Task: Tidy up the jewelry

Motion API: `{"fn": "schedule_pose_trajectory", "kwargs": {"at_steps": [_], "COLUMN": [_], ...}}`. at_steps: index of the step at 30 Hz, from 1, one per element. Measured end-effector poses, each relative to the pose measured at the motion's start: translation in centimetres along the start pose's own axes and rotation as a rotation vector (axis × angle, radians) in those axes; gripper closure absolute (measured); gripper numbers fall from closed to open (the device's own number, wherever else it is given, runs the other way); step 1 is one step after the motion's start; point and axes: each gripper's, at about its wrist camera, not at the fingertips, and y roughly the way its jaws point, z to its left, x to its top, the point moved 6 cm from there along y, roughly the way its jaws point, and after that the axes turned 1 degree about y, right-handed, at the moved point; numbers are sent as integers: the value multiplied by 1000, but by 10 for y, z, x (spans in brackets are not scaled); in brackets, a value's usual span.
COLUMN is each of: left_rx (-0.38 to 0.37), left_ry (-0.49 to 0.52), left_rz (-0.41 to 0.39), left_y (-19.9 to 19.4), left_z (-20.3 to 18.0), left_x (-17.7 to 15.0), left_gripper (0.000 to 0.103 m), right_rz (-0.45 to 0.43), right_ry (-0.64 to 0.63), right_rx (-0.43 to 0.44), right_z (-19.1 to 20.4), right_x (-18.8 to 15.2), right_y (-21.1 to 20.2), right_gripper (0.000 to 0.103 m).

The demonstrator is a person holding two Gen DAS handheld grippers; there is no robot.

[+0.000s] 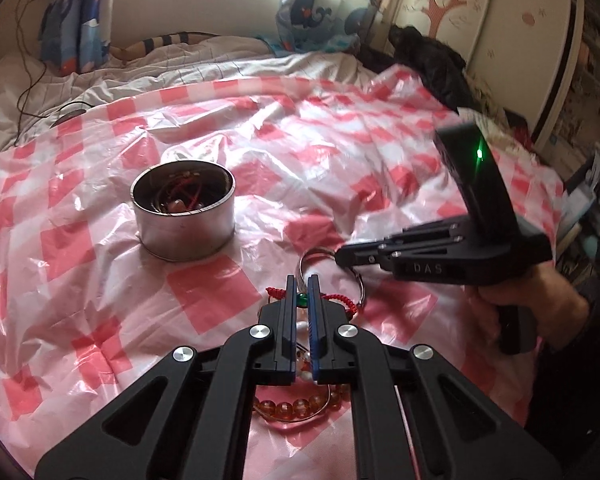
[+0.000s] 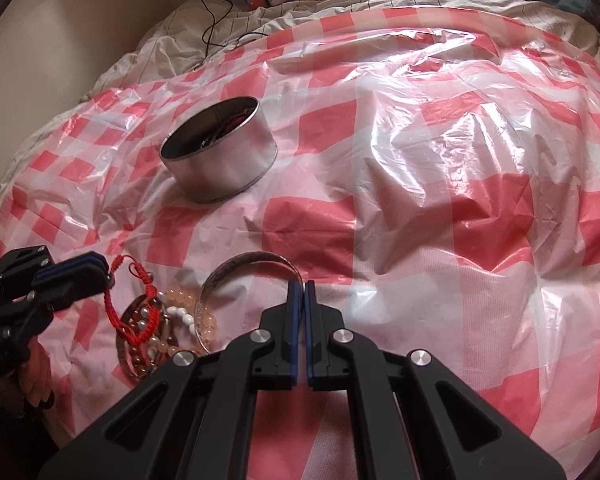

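A bed carries everything, covered by a crinkled red-and-white checked sheet. Toward the left of the sheet, back from the near edge, stands a round metal tin, upright and open, with red cord and beads lying inside it.

Nearer the bed's near edge lies the loose jewelry in a small heap. The left tool has its jaws drawn narrow on a red cord bracelet, with a green bead caught between the pads; in the right wrist view the cord hangs from the tool's tip down onto the heap. Under it lie an amber bead string and a white bead string, touching each other, with pale beads among them.

Just right of the heap sits a silver bangle, tilted up on its edge. The right tool is closed on the bangle's rim, pads pressing the band on its right side. A hand grips that tool's handle at the right, over the sheet's right edge
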Motion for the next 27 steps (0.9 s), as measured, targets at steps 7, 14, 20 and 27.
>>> {"fn": "schedule_pose_trajectory", "kwargs": {"at_steps": [7, 14, 20, 27], "left_rx": [21, 75, 90, 106], "left_ry": [-33, -38, -78, -119], "left_rz": [-43, -88, -142, -146], "left_y": [-13, -24, -20, -7], "left_z": [13, 23, 42, 65], "left_x": [10, 27, 59, 71], "left_gripper": [99, 99, 99, 99], "right_rz": [-51, -166, -304, -226], "right_ry": [41, 49, 42, 15], "right_rx": [85, 153, 183, 163], "right_z": [3, 7, 14, 8], "right_x": [6, 24, 63, 76], "right_y": [-14, -41, -71, -64], "right_gripper": [99, 99, 101, 101]}}
